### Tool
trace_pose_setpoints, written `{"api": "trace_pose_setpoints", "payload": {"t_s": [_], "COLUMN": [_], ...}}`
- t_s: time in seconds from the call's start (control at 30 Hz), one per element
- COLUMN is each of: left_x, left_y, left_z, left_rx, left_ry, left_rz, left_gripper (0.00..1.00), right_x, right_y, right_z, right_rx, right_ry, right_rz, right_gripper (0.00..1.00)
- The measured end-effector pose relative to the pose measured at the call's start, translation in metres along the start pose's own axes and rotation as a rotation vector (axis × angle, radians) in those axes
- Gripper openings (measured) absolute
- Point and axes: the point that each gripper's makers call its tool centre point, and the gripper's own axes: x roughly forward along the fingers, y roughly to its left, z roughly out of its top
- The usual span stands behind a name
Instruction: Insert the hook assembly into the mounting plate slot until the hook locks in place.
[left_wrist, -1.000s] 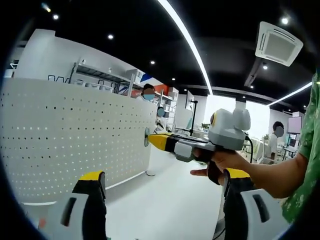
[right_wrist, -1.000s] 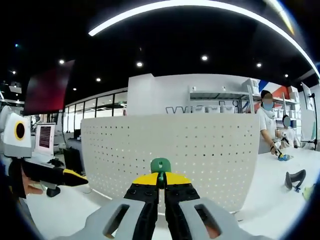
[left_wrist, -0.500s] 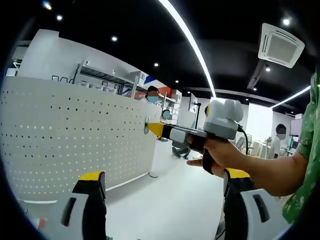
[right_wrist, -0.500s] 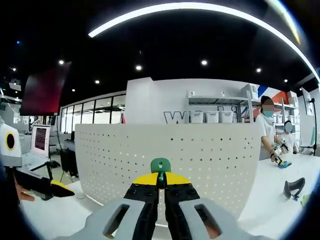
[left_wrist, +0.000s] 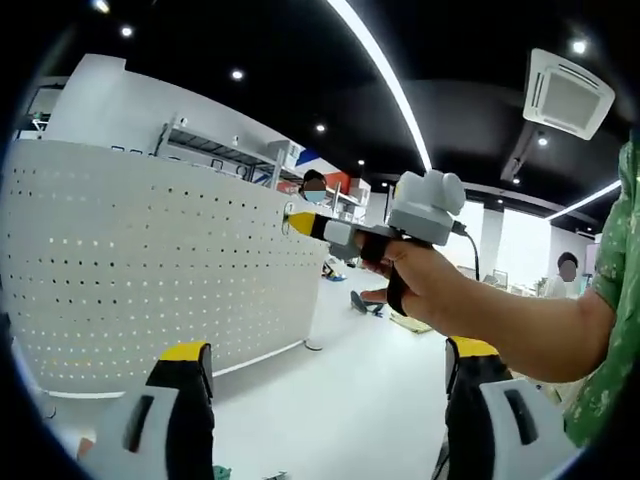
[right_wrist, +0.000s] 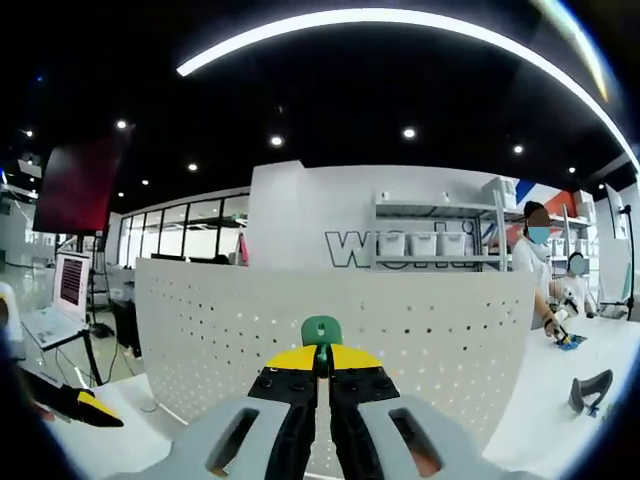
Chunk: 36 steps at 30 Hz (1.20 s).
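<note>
R tool (right_wrist: 322, 372) w/ hook (right_wrist: 321, 330) at pegboard (right_wrist: 420, 330)

The left gripper (left_wrist: 325, 375) has two pale grey jaws with black inner faces and yellow caps at the tips. The right gripper (right_wrist: 322, 365) is built alike: grey shells with slotted openings, black jaw blocks with small screws, yellow tips. In the left gripper view a black cable trails from its white body, and the person's sleeve (left_wrist: 612, 330) is green and patterned.
</note>
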Motion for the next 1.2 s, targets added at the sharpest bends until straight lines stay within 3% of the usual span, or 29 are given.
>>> {"api": "trace_pose_setpoints", "payload": {"t_s": [0.5, 1.2], "left_x": [-0.003, -0.005], "left_y": [0.009, 0.023], "left_z": [-0.005, -0.015], "left_rx": [-0.025, -0.047], "left_ry": [0.001, 0.021], "left_rz": [0.011, 0.036], "left_gripper": [0.98, 0.97], "right_x": [0.036, 0.063], "right_y": [-0.021, -0.033], "right_z": [0.013, 0.001], "right_rx": [0.031, 0.056], "right_ry": [-0.021, -0.008], "right_rz": [-0.055, -0.081], "right_gripper": [0.02, 0.02]}}
